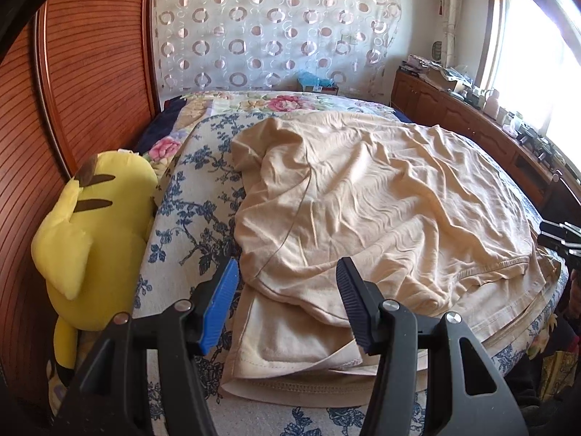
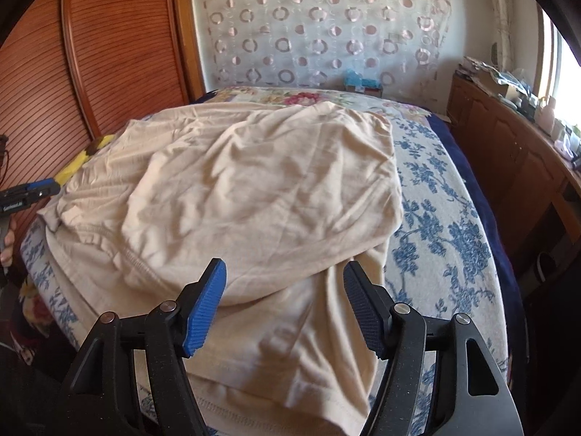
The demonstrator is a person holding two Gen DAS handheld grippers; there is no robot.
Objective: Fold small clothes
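Garment (image 1: 381, 200) lies rumpled, partly doubled over, on the bed (image 1: 189, 218), so my left gripper (image 1: 287, 305) and right gripper (image 2: 285, 305) hover at its near edge, jaws spread, holding nothing, probably lining up the next fold.

Home bedroom, floral bed (image 1: 189, 196), curtain (image 1: 276, 25), sideboard (image 1: 454, 109)

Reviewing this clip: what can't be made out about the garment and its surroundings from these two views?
- Beige garment: its type; folds hide the shape, both views.
- Its near hem: left tool and right tool cover it.
- Yellow plush toy: face turned away, left view; mostly hidden by cloth, right view.
- Cabinet-top clutter: too small, washed out by window glare.
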